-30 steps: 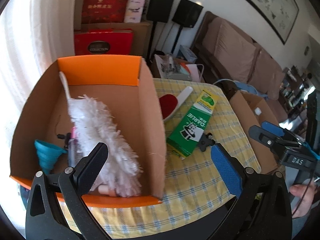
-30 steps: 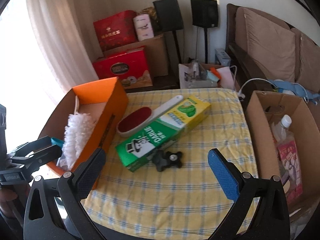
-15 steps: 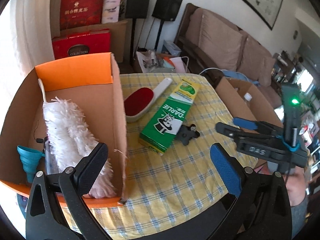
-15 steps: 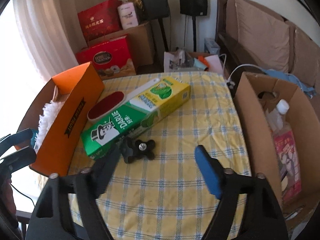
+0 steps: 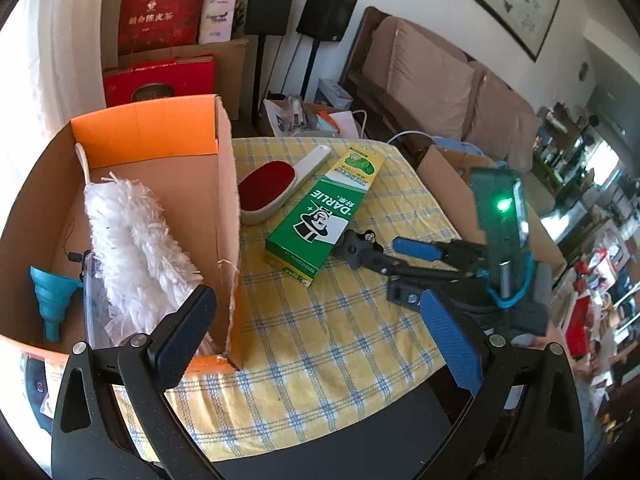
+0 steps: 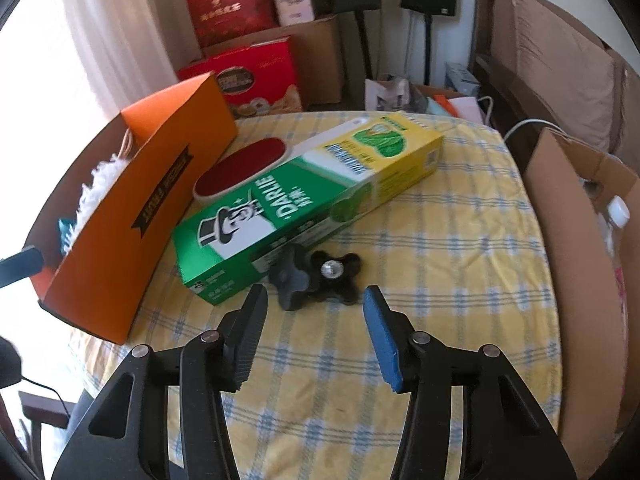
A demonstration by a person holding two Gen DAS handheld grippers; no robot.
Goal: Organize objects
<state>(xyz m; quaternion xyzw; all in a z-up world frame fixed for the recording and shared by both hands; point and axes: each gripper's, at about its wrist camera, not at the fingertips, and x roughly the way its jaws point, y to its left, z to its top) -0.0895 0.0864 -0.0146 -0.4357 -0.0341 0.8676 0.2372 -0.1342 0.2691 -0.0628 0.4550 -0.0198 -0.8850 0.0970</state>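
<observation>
Compared with a second ago, the right gripper (image 6: 314,312) sits lower and closer to the table (image 6: 460,264); the knob (image 6: 316,278) now lies just beyond its fingertips, centre frame, where before it lay well ahead. Its jaws, then spread wide, are closing; nothing is between the pads yet. In the left wrist view the right gripper (image 5: 394,254) now reaches in from the right edge to the knob (image 5: 358,246), having earlier stood off at the frame's right margin. The left gripper (image 5: 316,320) has shifted sideways: the orange box (image 5: 148,136) fills less of the frame, now at left. Its jaws remain spread and empty.

Surroundings, largest first. The table, in a yellow checked cloth, fills the centre of both views. The orange box at left holds a white duster (image 5: 132,240) and a teal funnel (image 5: 52,296). A cardboard carton (image 6: 576,248) stands at the right edge with a bottle (image 6: 616,216) inside. The green toothpaste box (image 6: 304,204) lies diagonally, centre, touching the knob on its near side and hemming it in there. A red lint brush (image 6: 244,168) lies between the toothpaste box and the orange box.
</observation>
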